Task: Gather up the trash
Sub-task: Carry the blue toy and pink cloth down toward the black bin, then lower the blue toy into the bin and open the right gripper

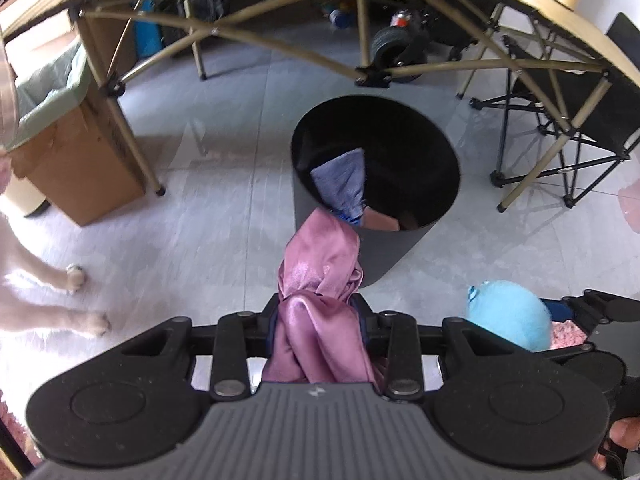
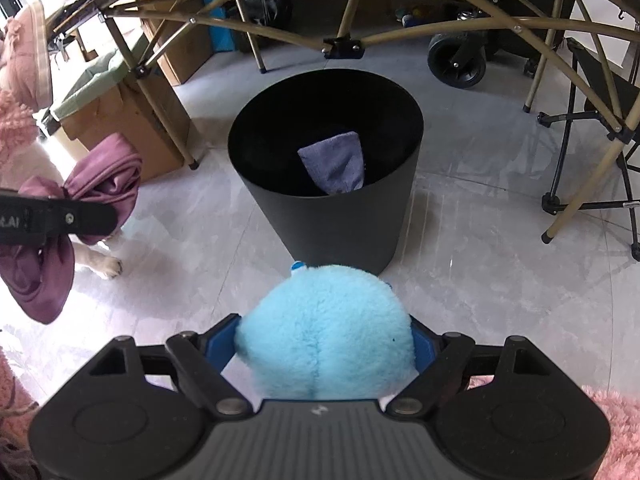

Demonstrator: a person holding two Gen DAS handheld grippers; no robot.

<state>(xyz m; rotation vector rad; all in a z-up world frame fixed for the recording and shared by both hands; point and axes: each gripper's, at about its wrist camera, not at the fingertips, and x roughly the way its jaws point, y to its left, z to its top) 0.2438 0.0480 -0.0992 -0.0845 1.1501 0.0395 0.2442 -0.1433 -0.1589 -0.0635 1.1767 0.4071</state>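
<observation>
A round black bin [image 1: 384,252] [image 2: 340,216] stands on the pale floor under a folding table. A blue-grey cloth [image 1: 342,184] [image 2: 334,164] lies inside it, with a bit of pink beside it in the left wrist view. My left gripper [image 1: 320,316] is shut on a shiny pink satin cloth [image 1: 320,280], which hangs just short of the bin's near rim. The same cloth [image 2: 80,196] and left gripper [image 2: 92,216] show at the left of the right wrist view. My right gripper [image 2: 326,340] is shut on a fluffy light-blue plush toy [image 2: 326,332] [image 1: 508,312] just in front of the bin.
A folding table's tan legs [image 1: 280,44] [image 2: 360,40] span overhead. A cardboard box [image 1: 80,168] [image 2: 132,120] with a green liner stands left. A black folding chair [image 1: 568,120] [image 2: 600,140] stands right. A dog's paws [image 1: 84,300] [image 2: 108,266] are at the left. A wheeled cart [image 2: 456,60] sits behind.
</observation>
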